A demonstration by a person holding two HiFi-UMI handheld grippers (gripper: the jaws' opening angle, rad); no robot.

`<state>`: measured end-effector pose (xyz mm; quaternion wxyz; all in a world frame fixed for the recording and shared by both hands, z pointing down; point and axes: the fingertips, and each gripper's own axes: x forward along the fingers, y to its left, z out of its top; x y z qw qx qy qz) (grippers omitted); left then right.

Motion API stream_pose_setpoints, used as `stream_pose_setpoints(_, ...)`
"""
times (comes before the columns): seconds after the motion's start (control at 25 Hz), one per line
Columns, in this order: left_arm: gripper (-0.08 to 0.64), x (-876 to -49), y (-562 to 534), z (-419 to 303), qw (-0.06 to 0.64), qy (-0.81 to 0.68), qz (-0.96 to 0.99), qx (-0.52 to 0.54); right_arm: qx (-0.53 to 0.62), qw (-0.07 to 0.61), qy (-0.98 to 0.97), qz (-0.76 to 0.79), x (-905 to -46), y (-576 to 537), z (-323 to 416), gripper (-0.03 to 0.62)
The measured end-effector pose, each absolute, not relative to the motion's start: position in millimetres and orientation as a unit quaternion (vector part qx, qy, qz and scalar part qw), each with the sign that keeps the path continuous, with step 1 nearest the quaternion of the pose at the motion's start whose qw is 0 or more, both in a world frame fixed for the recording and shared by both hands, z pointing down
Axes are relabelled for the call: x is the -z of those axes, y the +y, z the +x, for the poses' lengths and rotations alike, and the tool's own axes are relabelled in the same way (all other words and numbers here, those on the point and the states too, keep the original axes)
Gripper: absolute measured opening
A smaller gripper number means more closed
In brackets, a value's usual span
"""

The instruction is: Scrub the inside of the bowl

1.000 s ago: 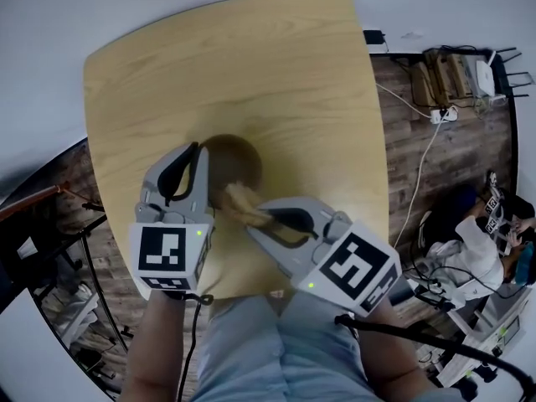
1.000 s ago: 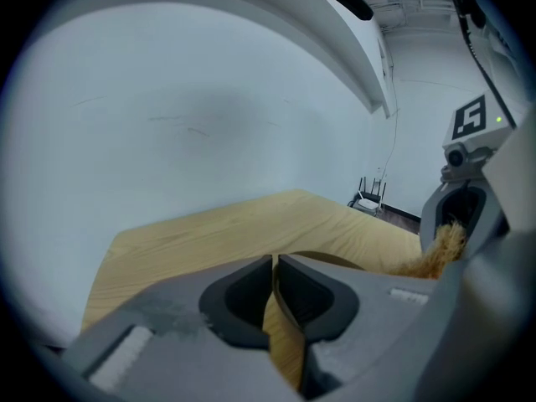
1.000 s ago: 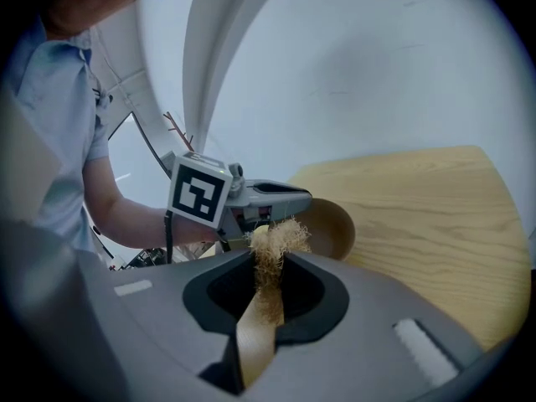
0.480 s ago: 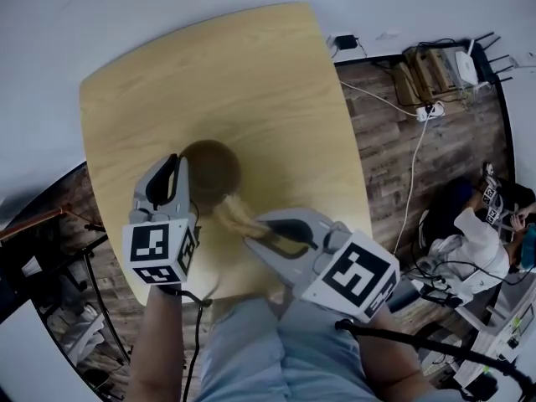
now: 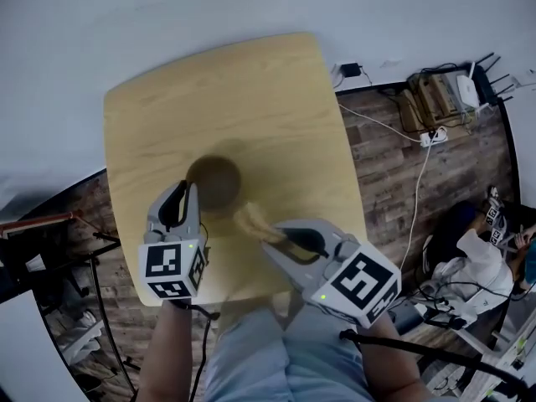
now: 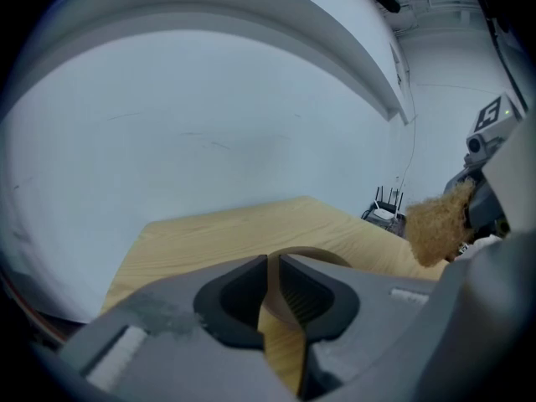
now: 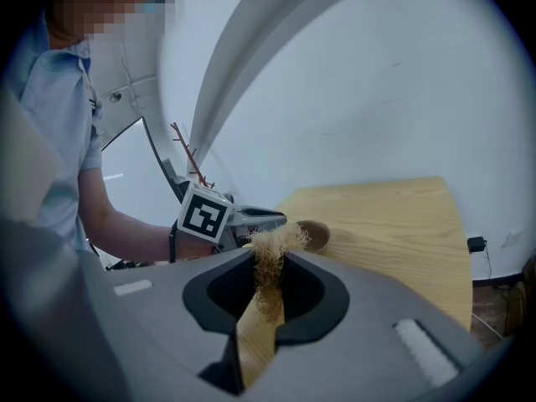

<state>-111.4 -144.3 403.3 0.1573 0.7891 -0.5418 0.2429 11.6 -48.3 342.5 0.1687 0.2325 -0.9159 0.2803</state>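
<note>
— Well, what changed?
— The fibrous scrubber [image 5: 252,219] has drawn away from the bowl [image 5: 214,182]. The right tongs [image 5: 273,234] still pinch it, just right of the bowl. The left tongs [image 5: 185,188] clamp the bowl's rim on the surface [image 5: 251,99].
— Around?
— Cables [image 5: 416,193] on the floor [image 5: 381,170], well right of the bowl.

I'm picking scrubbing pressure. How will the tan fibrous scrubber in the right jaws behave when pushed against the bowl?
The tan fibrous scrubber looks frayed and loose, so it will probably flex and squash, not stay stiff. Pinched by one end in the right gripper, it seems light, unlikely to slip.
</note>
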Motion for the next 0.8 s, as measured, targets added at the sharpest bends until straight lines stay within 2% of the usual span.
stream_pose_setpoints(0.4, 0.049, -341.5, -95.1, -120.3, 0.131, -0.601, 0.767, -0.184, -0.191, 0.147, -0.929, 0.282, -300.9, -51.8, 40.3, 0.062)
stream_pose_setpoints(0.64, 0.049, -282.0, -50.5, -116.5, 0.116, -0.637, 0.755, -0.108, -0.141, 0.102, -0.932, 0.319, -254.2, -56.4, 52.0, 0.063)
stream_pose_setpoints(0.8, 0.048, -257.0, -32.2, -112.3, 0.090, -0.637, 0.760, -0.098, -0.124, 0.072, -0.931, 0.336, -235.1, -56.9, 47.0, 0.063)
